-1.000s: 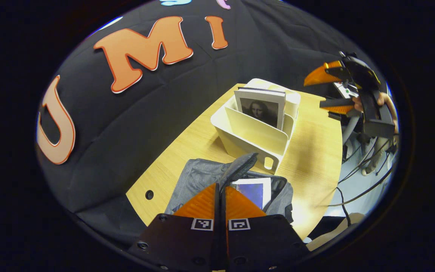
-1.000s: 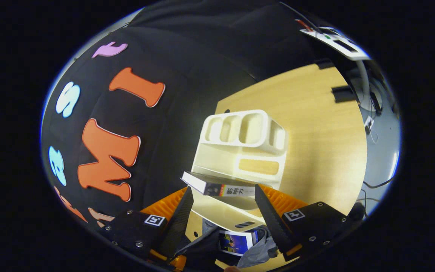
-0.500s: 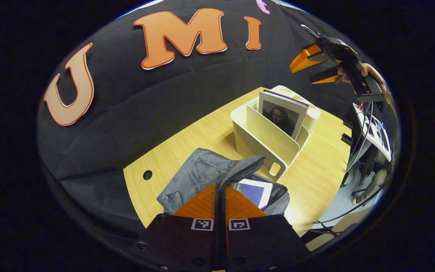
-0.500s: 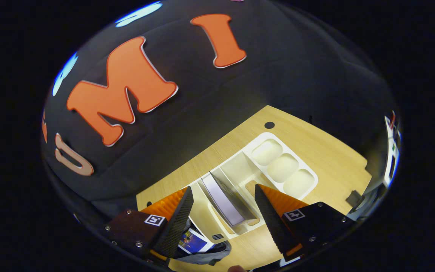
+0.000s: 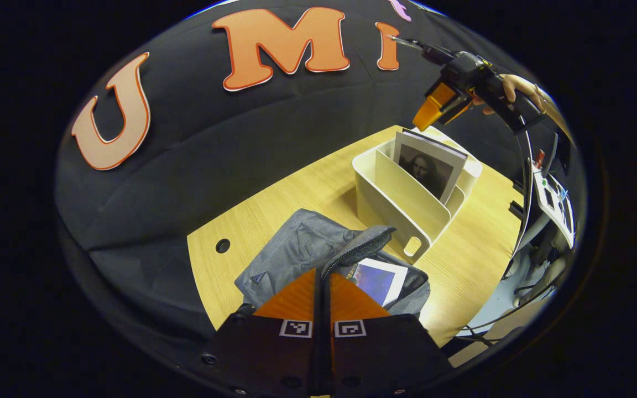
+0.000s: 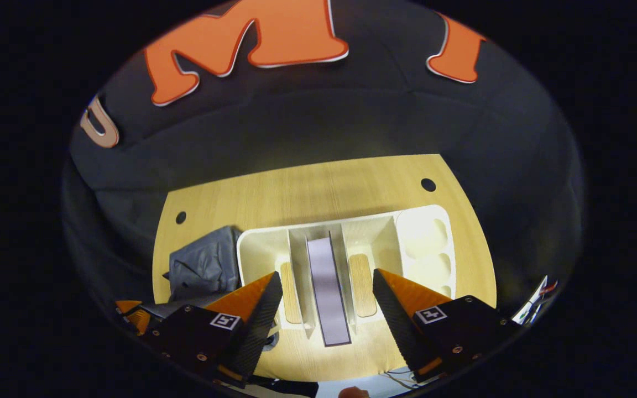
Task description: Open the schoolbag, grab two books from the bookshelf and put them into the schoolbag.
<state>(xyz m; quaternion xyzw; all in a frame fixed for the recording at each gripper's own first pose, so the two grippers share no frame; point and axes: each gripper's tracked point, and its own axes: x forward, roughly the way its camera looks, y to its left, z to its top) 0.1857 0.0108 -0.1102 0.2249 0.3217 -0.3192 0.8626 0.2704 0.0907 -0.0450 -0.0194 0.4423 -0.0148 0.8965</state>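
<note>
Grey schoolbag [image 5: 296, 257] flap sits clamped in left tongs [image 5: 323, 276]; right tongs [image 6: 327, 290] gape above the book [image 6: 327, 287].

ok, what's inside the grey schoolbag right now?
One book with a blue cover lies inside the open grey fabric schoolbag; the flap and the left gripper cover everything deeper.
</note>
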